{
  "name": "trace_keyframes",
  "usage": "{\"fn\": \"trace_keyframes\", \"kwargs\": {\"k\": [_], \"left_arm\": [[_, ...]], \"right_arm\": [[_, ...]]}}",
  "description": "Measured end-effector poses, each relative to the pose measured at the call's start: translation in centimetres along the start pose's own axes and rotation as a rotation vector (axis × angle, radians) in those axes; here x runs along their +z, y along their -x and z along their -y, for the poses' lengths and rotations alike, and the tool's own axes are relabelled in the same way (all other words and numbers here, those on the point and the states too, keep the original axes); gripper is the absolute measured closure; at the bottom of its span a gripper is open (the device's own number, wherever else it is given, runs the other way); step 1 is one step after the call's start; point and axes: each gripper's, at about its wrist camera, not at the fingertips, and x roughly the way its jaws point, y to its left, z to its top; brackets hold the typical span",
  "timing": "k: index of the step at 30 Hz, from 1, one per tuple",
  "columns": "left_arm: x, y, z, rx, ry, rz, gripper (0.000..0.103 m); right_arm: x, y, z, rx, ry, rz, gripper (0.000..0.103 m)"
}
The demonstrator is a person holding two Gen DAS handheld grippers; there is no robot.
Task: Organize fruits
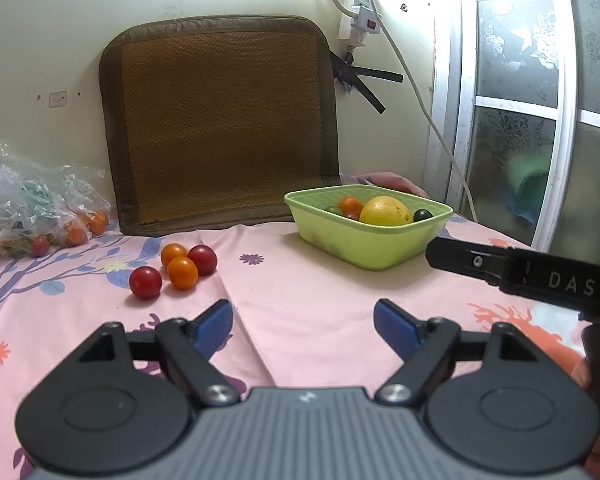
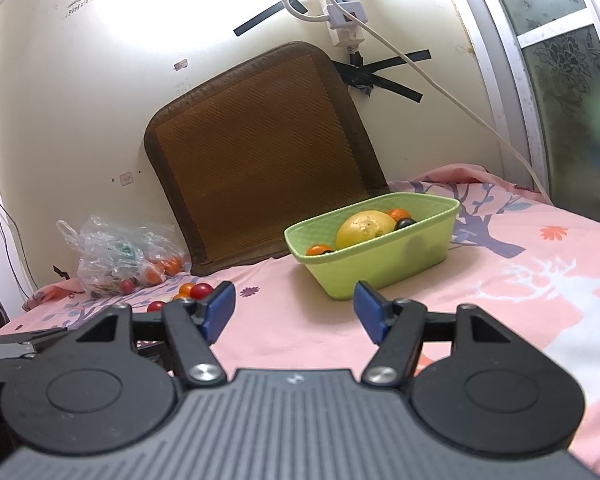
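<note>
Both grippers [image 1: 303, 318] [image 2: 295, 306] agape, empty

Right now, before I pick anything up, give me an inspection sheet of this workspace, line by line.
Surface: pink floral sheet, creased down the middle.
Job's things: green basket holds a large yellow fruit with small orange, red and dark fruits; four loose small fruits, two red and two orange, lie on the sheet left of it.
Clutter: clear plastic bag with more fruit at far left; brown woven mat leaning on the wall.
Grippers: left gripper open, empty; right gripper open, empty.
Cables: white cord hangs from a taped power strip down behind the sheet.
Surroundings: cream wall, patterned glass door at right.
</note>
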Motion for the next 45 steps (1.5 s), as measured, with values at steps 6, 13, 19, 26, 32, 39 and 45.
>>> {"fn": "trace_keyframes", "kwargs": {"k": [6, 13, 19, 26, 32, 39, 45], "left_arm": [[0.05, -0.01, -0.20, 0.009, 0.015, -0.007, 0.022], [0.21, -0.06, -0.27, 0.022, 0.031, -0.013, 0.017], [0.28, -0.01, -0.29, 0.026, 0.038, -0.010, 0.015], [0.23, 0.00, -0.18, 0.033, 0.031, -0.007, 0.015], [0.17, 0.12, -0.03, 0.017, 0.024, 0.002, 0.013], [0.15, 0.16, -0.06, 0.013, 0.026, 0.005, 0.013], [0.15, 0.17, -0.06, 0.013, 0.027, 0.005, 0.013]], "right_arm": [[-0.03, 0.02, -0.03, 0.002, 0.001, 0.000, 0.035], [0.01, 0.00, -0.03, 0.005, 0.002, -0.002, 0.034], [0.00, 0.02, -0.03, 0.006, 0.001, -0.002, 0.034], [-0.03, 0.06, -0.06, 0.005, 0.001, -0.001, 0.034], [-0.04, 0.06, -0.04, 0.006, 0.001, -0.002, 0.034], [-0.04, 0.09, -0.03, 0.005, 0.001, -0.002, 0.034], [0.03, 0.05, -0.02, 0.008, 0.003, -0.004, 0.034]]}}
